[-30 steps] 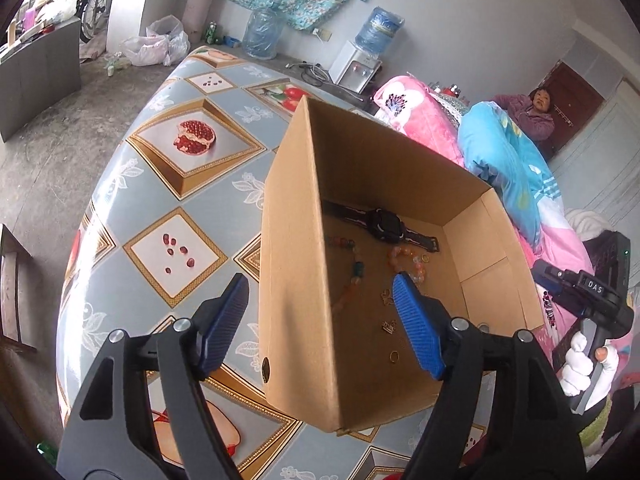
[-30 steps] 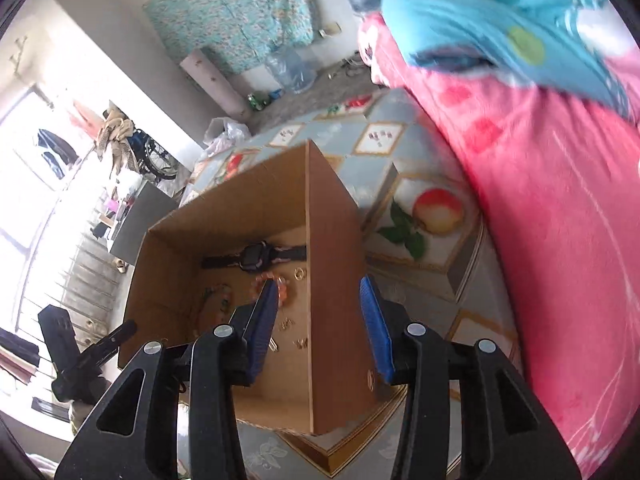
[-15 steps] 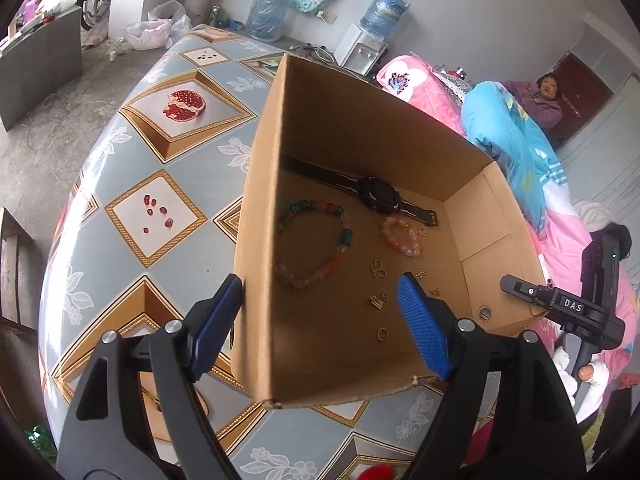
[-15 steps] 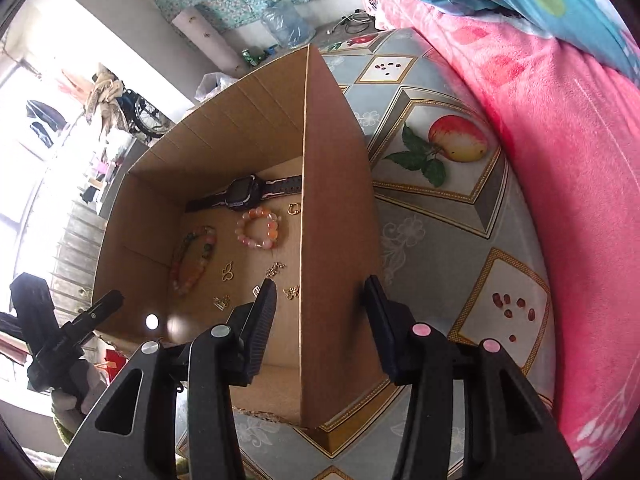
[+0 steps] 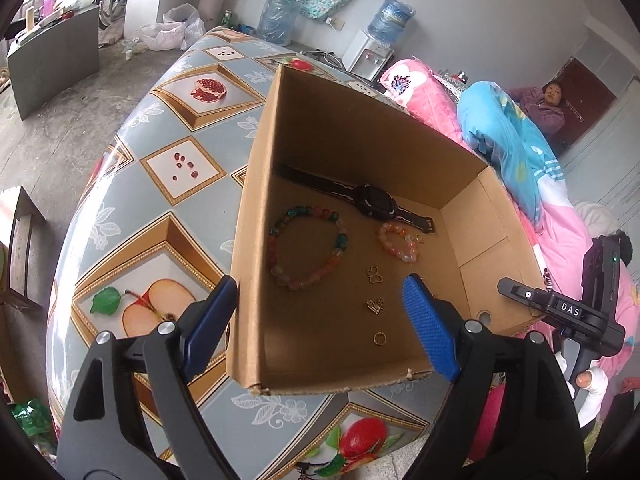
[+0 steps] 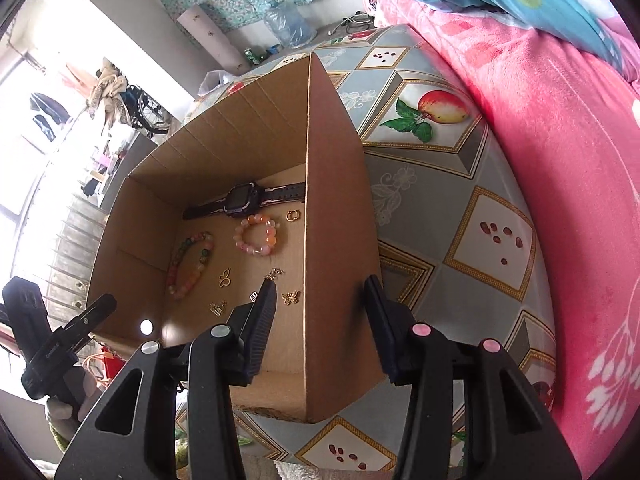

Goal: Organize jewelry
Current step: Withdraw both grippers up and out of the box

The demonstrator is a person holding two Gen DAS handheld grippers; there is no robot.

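Box (image 5: 320, 184) of cardboard, open-topped, on patterned tablecloth (image 5: 180, 216). Inside on the floor: black watch (image 5: 370, 200) along the far wall, large bead bracelet (image 5: 306, 246), small pink bracelet (image 5: 398, 242), gold charms (image 5: 375, 274) and a ring (image 5: 380, 338) scattered nearer. Left gripper (image 5: 320, 328) straddling the box's left wall, one blue pad outside, the other inside above the floor; jaws wide and opening, pads not pressing cardboard, nothing held. Right gripper (image 6: 320, 312) astride the opposite wall, one finger inside near the charms, one outside; jaws part open, clear of the cardboard on both sides, nothing gripped. Pink blanket (image 6: 560, 160) beside the table.
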